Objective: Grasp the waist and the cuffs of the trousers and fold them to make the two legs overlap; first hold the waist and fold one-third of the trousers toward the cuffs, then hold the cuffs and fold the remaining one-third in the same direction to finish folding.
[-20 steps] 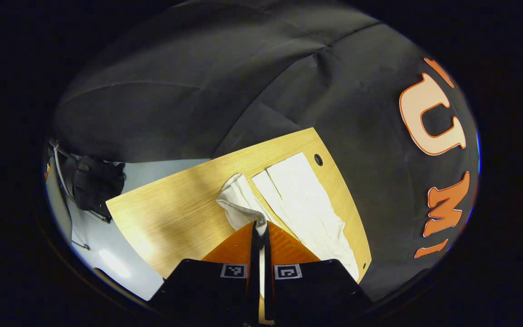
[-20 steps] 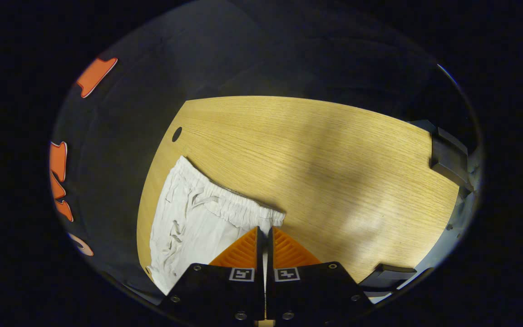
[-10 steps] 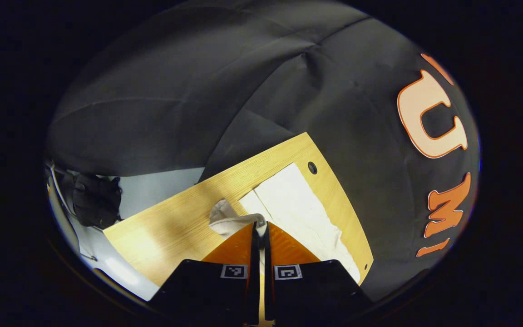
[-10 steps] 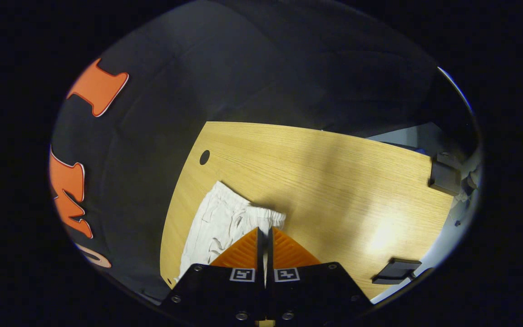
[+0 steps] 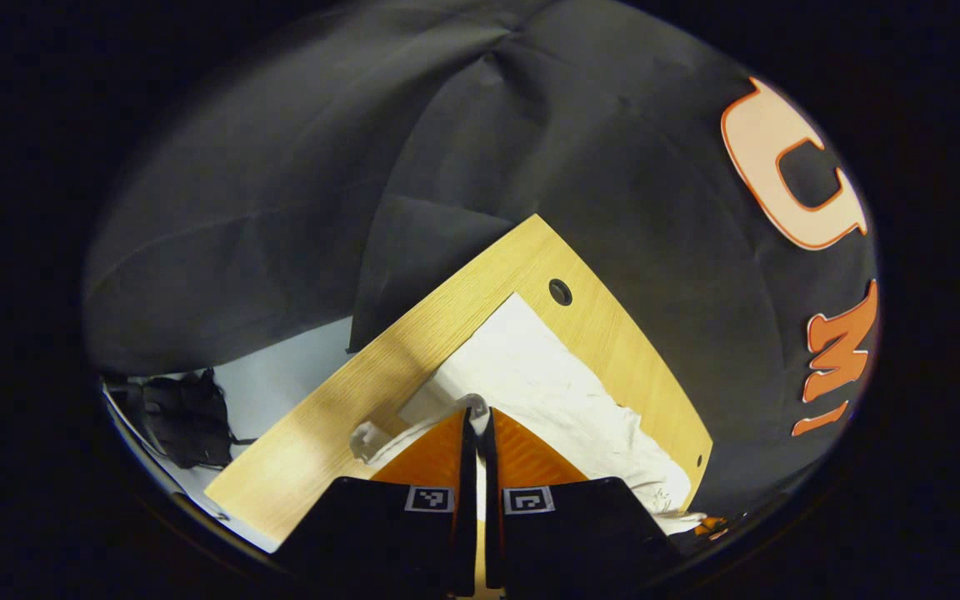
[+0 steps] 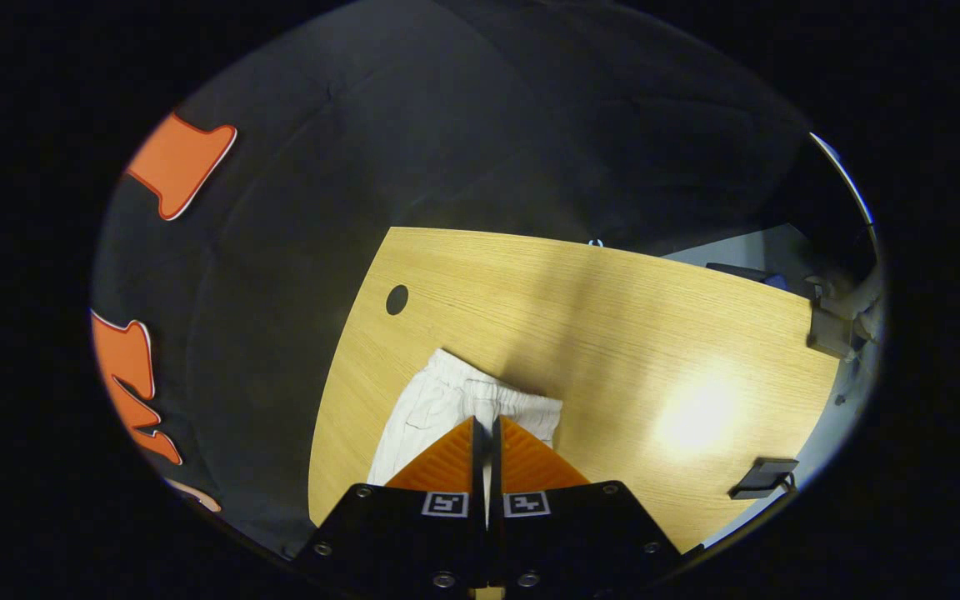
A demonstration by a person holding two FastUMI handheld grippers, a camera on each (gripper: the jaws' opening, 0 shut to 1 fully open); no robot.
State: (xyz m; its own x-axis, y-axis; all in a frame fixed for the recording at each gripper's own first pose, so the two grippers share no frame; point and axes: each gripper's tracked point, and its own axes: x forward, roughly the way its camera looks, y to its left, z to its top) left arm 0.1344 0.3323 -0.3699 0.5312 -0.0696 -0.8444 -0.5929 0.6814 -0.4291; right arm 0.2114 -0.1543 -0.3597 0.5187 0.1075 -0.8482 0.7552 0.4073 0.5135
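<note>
Black cloth is hanging behind a light wooden table [image 5: 413, 358], which is carrying a pair of white trousers [image 5: 547, 383] along its edge nearest the wall. In the left gripper view, the left gripper [image 5: 477, 412] is pinching a thin hem of the fabric, its two fingers pressed together on the cuff [image 5: 473, 402] with only a sliver of cloth showing between them; one leg is lying flat and stretching away toward the small round hole [image 5: 560, 292] in the tabletop, while a rumpled fold is hanging down to the left of the fingers. In the right gripper view, the right gripper [image 6: 486, 422] is clamping the gathered elastic waist [image 6: 513, 400] just ahead of its tips, fingers closed on the band (the cloth below the band is dropping out of sight under the gripper body). A bright patch of light is lying on the bare wood to the right of the waist, and a dark clamp-like fitting [image 6: 763, 477] is sitting at the table's near right edge. Grey floor [image 5: 280, 375] is showing past the table's far corner in the left gripper view.
</note>
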